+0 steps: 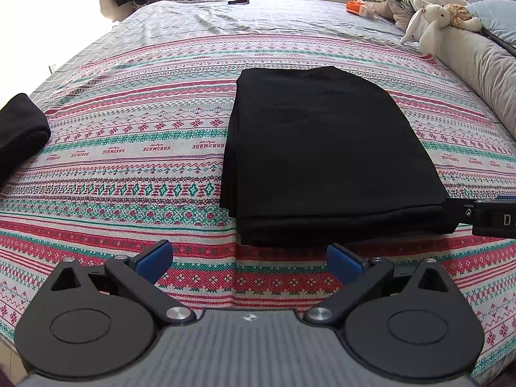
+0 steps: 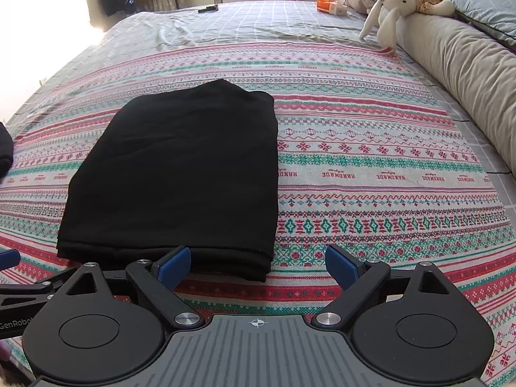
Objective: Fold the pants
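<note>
- Nearest, the left tool (image 1: 250,261) has its blue pads (image 1: 154,259) spread wide with nothing between them; only the patterned bedspread (image 1: 129,148) shows in the gap, and the near edge of the cloth lies just beyond its tips.
- The right tool (image 2: 258,264) is also wide apart and empty; its left pad (image 2: 174,266) sits at the near edge of the cloth but no fabric is pinched.
- Just past both tools lie the black pants (image 2: 180,174), folded into a compact, layered rectangle flat on the bed, stacked edges facing the cameras.
- In the left wrist view the right tool's finger reaches the rectangle's near right corner; whether it touches I cannot tell.
- My judgement: the folding looks finished or close to it, and this is the release after the last fold.
- The next move would call for drawing both tools back without snagging the layers, or for a light smoothing or squaring of the near edge.
- To the left, well apart, lies another dark folded cloth (image 1: 19,129).
- Farthest, a stuffed rabbit (image 2: 396,3) rests on a long grey bolster (image 2: 467,74) by piled bedding.
</note>
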Demonstrator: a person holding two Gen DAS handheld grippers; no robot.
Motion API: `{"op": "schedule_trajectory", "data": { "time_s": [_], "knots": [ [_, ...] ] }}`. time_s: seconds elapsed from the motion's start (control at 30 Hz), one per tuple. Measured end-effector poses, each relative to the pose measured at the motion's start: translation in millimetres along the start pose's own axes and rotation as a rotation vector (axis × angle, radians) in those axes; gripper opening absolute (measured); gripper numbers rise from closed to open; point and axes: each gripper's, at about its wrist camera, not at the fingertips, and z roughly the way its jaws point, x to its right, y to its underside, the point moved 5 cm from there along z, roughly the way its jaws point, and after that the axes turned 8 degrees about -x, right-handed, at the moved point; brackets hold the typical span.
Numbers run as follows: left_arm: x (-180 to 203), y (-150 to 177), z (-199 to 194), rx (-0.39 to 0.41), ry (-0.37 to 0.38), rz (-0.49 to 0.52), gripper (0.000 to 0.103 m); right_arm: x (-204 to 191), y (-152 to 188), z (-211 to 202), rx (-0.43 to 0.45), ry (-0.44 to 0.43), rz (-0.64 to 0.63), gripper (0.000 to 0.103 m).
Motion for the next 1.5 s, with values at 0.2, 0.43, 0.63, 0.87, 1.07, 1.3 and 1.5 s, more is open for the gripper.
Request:
{"op": "schedule_trajectory", "data": {
  "time_s": [0.2, 0.43, 0.63, 0.87, 1.07, 1.3, 1.5],
  "knots": [
    [1.8, 0.8, 0.0, -0.007, 0.009, 0.002, 0.103, 2.3, 0.6, 2.1, -0.006, 0.005, 0.004, 0.092],
    [2.8, 0.9, 1.8, -0.017, 0.011, 0.002, 0.103, 2.1, 1.1, 5.6, -0.019, 0.006, 0.002, 0.092],
    [2.4, 0.8, 3.0, -0.023, 0.011, 0.003, 0.103, 0.4, 2.3, 7.1, -0.022, 0.009, -0.005, 0.092],
    [1.7, 0.8, 3.1, -0.021, 0.012, 0.003, 0.103, 0.8, 2.9, 8.0, -0.025, 0.012, -0.001, 0.092],
    [1.7, 1.1, 3.0, -0.023, 0.012, 0.005, 0.103, 0.7, 3.0, 8.5, -0.027, 0.012, -0.004, 0.092],
    [1.5, 1.5, 3.3, -0.025, 0.013, 0.005, 0.103, -0.2, 3.6, 9.3, -0.032, 0.015, -0.008, 0.092],
    [0.8, 1.3, 3.7, -0.026, 0.012, 0.004, 0.103, -0.1, 3.7, 9.4, -0.032, 0.016, -0.009, 0.092]
  ]
}}
